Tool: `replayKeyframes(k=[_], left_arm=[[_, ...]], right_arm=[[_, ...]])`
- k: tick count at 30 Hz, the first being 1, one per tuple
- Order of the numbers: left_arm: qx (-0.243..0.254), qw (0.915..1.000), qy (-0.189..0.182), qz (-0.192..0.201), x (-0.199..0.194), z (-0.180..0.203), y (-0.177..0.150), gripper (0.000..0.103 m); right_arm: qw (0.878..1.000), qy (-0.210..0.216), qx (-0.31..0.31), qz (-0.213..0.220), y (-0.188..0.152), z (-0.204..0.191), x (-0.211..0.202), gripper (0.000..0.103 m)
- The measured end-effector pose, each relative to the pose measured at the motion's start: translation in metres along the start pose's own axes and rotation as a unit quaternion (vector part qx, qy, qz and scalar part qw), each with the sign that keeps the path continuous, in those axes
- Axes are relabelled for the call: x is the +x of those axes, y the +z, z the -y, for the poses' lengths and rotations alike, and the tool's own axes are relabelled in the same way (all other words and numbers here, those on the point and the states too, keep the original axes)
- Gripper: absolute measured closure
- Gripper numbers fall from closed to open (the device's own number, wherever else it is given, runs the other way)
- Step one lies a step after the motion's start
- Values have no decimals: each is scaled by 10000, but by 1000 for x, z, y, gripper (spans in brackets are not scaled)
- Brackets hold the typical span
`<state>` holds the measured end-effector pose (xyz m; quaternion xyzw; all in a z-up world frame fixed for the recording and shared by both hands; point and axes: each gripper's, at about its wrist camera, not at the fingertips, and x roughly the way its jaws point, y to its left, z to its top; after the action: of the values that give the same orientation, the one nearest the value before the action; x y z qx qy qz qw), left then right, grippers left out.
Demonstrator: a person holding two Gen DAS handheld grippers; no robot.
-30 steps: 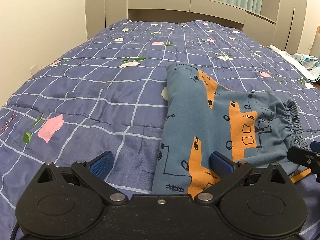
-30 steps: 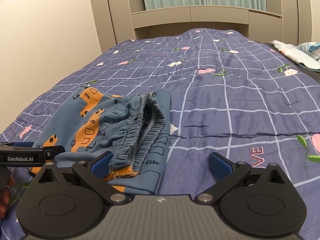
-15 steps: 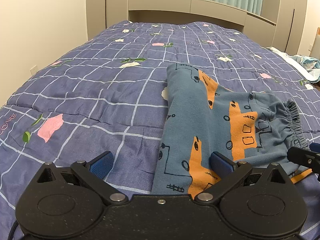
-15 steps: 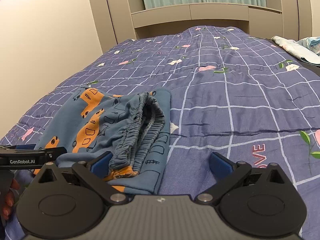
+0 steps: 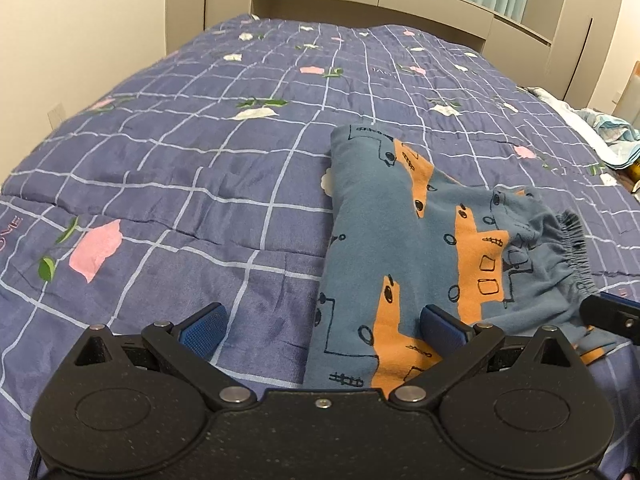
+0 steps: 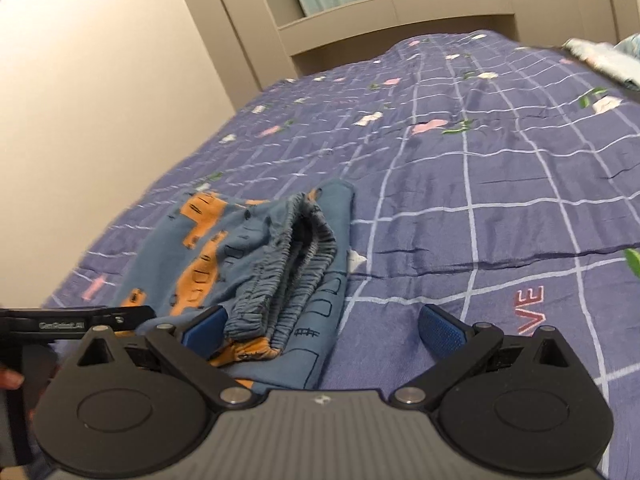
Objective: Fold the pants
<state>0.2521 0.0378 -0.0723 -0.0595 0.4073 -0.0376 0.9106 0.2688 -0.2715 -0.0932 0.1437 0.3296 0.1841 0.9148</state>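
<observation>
Left wrist view: we find the pants (image 5: 424,248) already doubled into a compact bundle on the quilt (image 5: 180,184), blue-grey knit with orange vehicle print, the gathered waistband (image 5: 576,244) turned to the right edge. We judge the folding mostly done; the bundle looks loose and a little skewed, so a last fold or a squaring-up may be left. Left gripper (image 5: 322,330) stands with its jaws wide apart, holding nothing. The near left edge of the bundle lies between its fingers: the right blue pad (image 5: 442,330) sits over the cloth, the left pad (image 5: 204,328) over bare quilt. We cannot tell whether the pad touches the fabric. At the right margin the tip of the other tool (image 5: 612,316) shows, just beside the waistband end.

Right wrist view: frame tilted and somewhat blurred. Right gripper (image 6: 322,330) also has its jaws spread, clamped on nothing. The waistband (image 6: 292,268) lies stacked in ruffled layers, and its near end sits just beside the left pad (image 6: 204,330); the right pad (image 6: 442,330) is over bare quilt (image 6: 500,184), well clear of the pants (image 6: 240,256). The left gripper (image 6: 76,322) reaches in at the left, near the bundle's near corner.
</observation>
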Motion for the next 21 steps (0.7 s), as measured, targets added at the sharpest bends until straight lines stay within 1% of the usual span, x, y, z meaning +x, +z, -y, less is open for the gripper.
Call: replayKeyframes(k=[3, 6, 8, 10, 13, 17, 19, 21], left_arm=[[-53, 9997, -224, -28, 1, -2, 5, 0], [-92, 9987, -496, 28, 5, -1, 12, 0], [-118, 9984, -559, 38, 11, 0, 17, 0], [-174, 9984, -543, 21, 18, -1, 21, 0], [-200, 9988, -440, -105, 29, 1, 22, 0], [-38, 9993, -360, 15, 31, 4, 17, 0], [-28, 9993, -359, 81, 31, 4, 14, 0], [-32, 9993, -351, 136, 30, 4, 11, 0]], right_arm=[[9988, 422, 259, 5, 3, 10, 1, 0], [9968, 734, 298, -114, 12, 14, 10, 0], [9945, 974, 269, -274, 20, 14, 21, 0], [9927, 1118, 273, -375, 26, 12, 31, 0], [9917, 1153, 393, -408, 29, 10, 44, 0], [9933, 1103, 264, -222, 23, 6, 48, 0], [9941, 1074, 138, -90, 16, 4, 46, 0], [9943, 1055, 100, -69, 16, 3, 46, 0]])
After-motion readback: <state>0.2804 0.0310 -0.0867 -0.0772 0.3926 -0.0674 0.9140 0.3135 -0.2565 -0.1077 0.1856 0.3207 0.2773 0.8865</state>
